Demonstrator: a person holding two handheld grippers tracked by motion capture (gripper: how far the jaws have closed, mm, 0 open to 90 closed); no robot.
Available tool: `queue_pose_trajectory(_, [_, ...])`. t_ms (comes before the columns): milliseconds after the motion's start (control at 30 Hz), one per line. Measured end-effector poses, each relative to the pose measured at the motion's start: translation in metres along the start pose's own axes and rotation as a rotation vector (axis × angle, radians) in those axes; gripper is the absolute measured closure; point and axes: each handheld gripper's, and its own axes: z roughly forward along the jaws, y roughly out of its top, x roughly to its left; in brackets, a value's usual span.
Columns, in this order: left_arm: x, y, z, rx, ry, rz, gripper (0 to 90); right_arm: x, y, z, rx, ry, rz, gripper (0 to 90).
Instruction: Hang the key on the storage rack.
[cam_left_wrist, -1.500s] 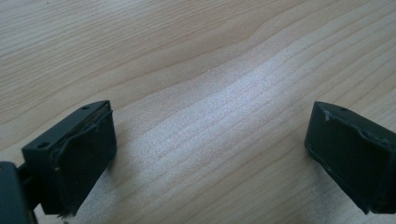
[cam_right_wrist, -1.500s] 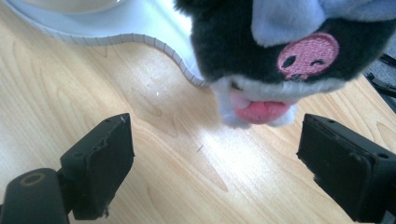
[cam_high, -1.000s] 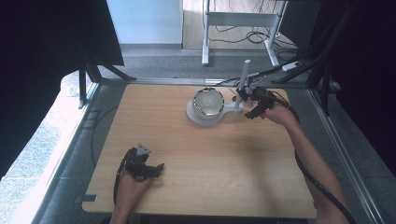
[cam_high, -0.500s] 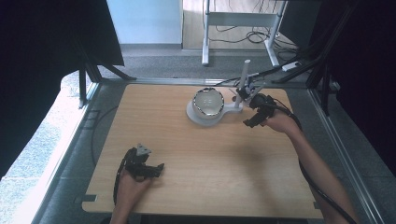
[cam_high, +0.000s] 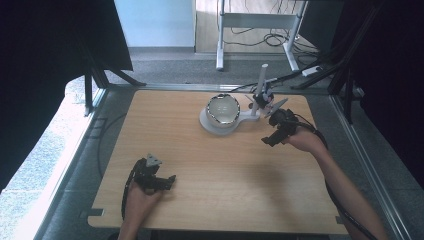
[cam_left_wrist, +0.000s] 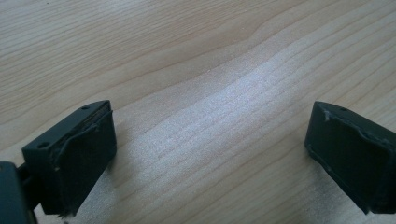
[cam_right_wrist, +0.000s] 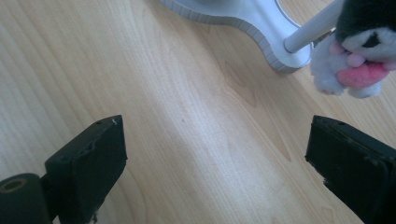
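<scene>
1. Wooden table (cam_high: 210, 200) on a metal frame, grey floor around it, dark curtains either side. At the far centre sits a white stand base (cam_high: 216, 125) carrying a shiny round bowl-like head (cam_high: 223, 109), with a white upright post (cam_high: 260, 85) at its right end.

2. Change over the last second: the right gripper (cam_high: 272, 139) was up against the post end of the stand; it now sits nearer the person, apart from the stand. A small plush toy (cam_right_wrist: 362, 56) (black, white and pink) rests by the post foot, touching or just beside it; which, I cannot tell.

3. Reading: the toy looks delivered at the stand and released, so the right hand's part seems finished, or it is backing off for a fresh approach.

4. Right gripper fingers: spread wide, bare wood between them, nothing held or touched. The toy lies beyond the far jaw, upper right in the right gripper view.

5. Left gripper (cam_high: 159, 182): low over the near-left table, well apart from the stand. Its position matches a second ago. Jaws wide apart in the left gripper view, plain wood grain between, no contact with any object.
</scene>
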Motion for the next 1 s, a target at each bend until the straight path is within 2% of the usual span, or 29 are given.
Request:
queue_pose_trajectory(500, [0.000, 0.000, 0.000, -0.002, 0.000, 0.001, 2.1, 0.024, -0.022, -0.018, -0.063, 0.006, -0.012, 5.3])
queue_pose_trajectory(1000, [0.000, 0.000, 0.000, -0.002, 0.000, -0.003, 2.2, 0.049, -0.059, -0.031, -0.109, -0.010, 0.017, 5.6])
